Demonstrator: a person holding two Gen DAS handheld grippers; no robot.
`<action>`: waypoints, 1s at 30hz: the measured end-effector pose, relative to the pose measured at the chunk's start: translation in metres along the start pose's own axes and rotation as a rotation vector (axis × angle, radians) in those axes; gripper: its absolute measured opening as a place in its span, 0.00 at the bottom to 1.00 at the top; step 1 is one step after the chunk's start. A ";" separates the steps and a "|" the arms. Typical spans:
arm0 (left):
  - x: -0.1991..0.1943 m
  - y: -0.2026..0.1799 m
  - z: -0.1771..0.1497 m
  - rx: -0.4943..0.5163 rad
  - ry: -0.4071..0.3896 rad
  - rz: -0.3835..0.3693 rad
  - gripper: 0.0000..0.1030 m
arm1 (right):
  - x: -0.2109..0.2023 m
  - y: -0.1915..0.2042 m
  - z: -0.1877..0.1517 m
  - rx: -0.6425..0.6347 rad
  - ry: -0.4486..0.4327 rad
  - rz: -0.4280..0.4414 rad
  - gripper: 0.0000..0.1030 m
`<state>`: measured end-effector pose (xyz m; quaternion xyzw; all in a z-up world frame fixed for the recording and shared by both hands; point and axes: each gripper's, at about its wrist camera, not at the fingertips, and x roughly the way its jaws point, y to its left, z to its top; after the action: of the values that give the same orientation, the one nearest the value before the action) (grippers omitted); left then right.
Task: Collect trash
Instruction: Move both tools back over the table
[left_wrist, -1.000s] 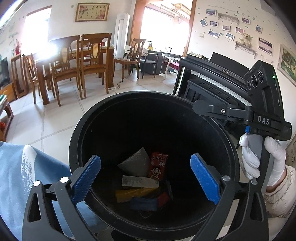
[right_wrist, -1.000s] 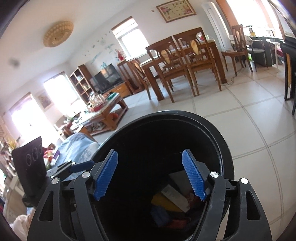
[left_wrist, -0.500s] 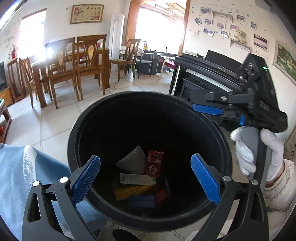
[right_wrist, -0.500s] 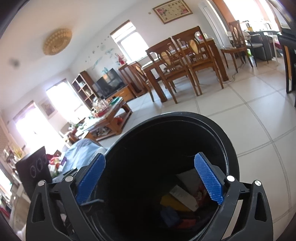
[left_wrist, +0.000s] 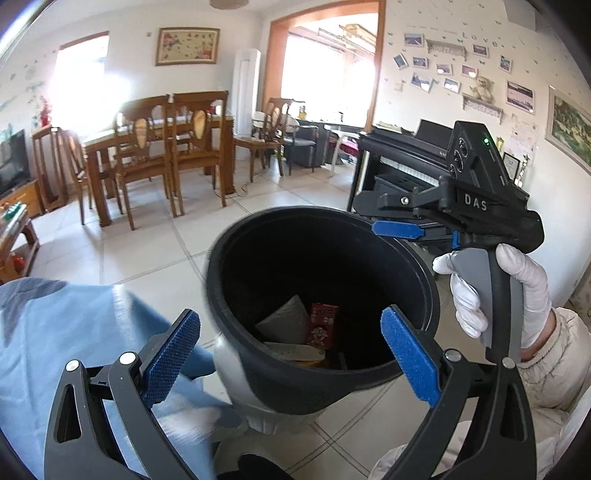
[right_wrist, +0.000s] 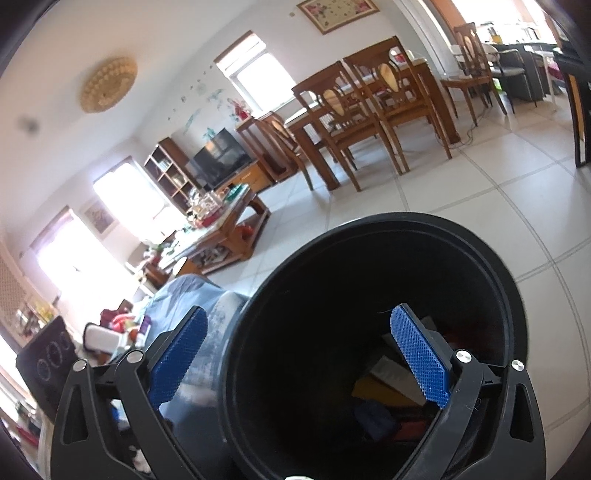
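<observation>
We have pulled our left gripper (left_wrist: 291, 358) back from over the black bin (left_wrist: 424, 280); it and our right gripper (right_wrist: 299, 354) gape, released and empty. The trash (left_wrist: 323, 325) lies at the bin's bottom, so that drop looks finished.

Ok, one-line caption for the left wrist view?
Open left gripper over a round black plastic bin holding a red carton and wrappers; right gripper alongside.
</observation>
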<state>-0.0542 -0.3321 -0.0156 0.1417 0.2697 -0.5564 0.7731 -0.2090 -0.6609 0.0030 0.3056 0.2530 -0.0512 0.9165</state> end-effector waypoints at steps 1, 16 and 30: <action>-0.009 0.006 -0.002 -0.011 -0.006 0.016 0.95 | 0.001 0.007 0.000 -0.013 0.004 0.000 0.95; -0.124 0.137 -0.047 -0.367 -0.109 0.247 0.95 | 0.092 0.188 -0.033 -0.308 0.152 0.038 0.95; -0.215 0.281 -0.077 -0.649 -0.118 0.461 0.95 | 0.214 0.349 -0.086 -0.560 0.314 0.128 0.95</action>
<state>0.1387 -0.0279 0.0225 -0.0853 0.3475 -0.2615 0.8964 0.0258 -0.3159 0.0246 0.0613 0.3756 0.1258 0.9162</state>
